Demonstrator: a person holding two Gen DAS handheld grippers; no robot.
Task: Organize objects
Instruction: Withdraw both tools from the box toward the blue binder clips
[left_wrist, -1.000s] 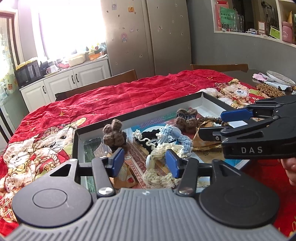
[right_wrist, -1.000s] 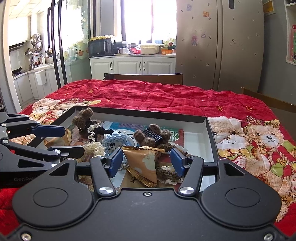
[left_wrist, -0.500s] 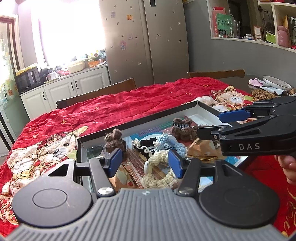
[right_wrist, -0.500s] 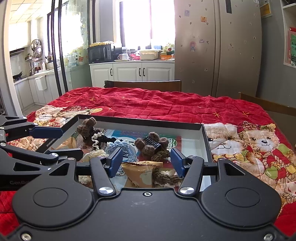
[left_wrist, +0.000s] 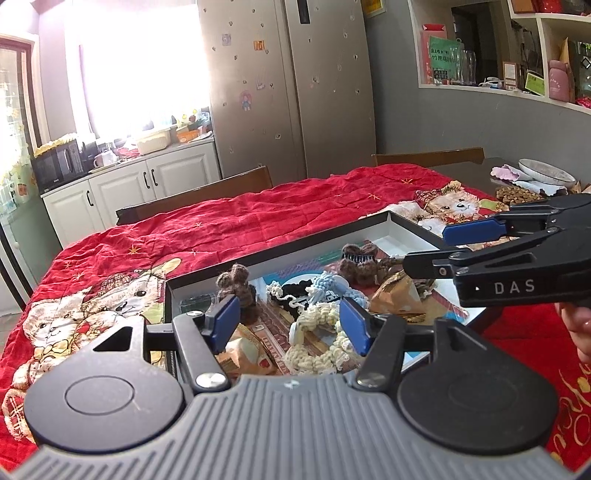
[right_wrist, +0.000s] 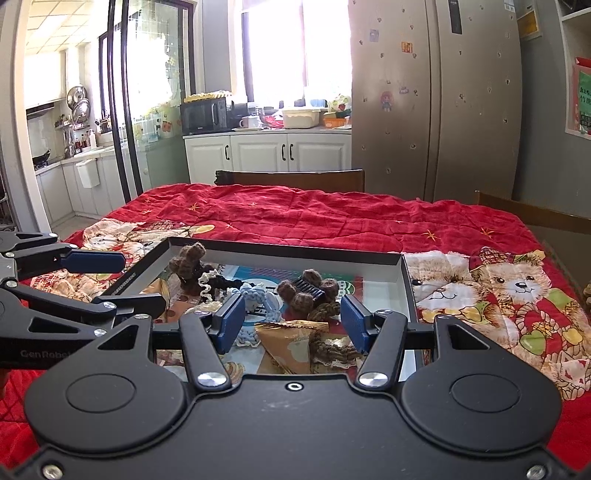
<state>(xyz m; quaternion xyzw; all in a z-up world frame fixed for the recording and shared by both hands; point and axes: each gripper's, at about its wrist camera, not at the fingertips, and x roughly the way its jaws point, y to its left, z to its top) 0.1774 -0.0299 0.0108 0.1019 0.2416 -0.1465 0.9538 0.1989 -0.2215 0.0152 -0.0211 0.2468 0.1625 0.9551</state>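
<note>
Right wrist view looks down into the shallow black-rimmed cardboard tray (right_wrist: 405, 280), which sits on the red quilted bear-print cloth (right_wrist: 332, 218) over the table. The task's things lie heaped in it: a pale blue knitted rope knot (right_wrist: 255, 295) about mid-tray, a brown crocheted hair claw with black teeth (right_wrist: 308, 290) just right of it, a tan foil snack packet (right_wrist: 291, 343) toward the near edge, a brown crocheted bear-shaped piece (right_wrist: 188, 258) in the far left corner, and a cream yarn scrunchie (left_wrist: 317, 347) at the near edge in the left wrist view.

Both tools hang above the tray's near edge, clear of everything. The right gripper (right_wrist: 291, 321) stands with its blue pads apart and nothing between them. The left gripper (left_wrist: 290, 325) has its jaws opening, and they too are bare; the scrunchie lies below and beyond them.

I judge no item is yet in hand, so the step is choosing a first pick. Next, one gripper needs to dip onto a single piece at the top of the heap, such as the packet or the scrunchie, without snagging the tangled yarn beside it.
</note>
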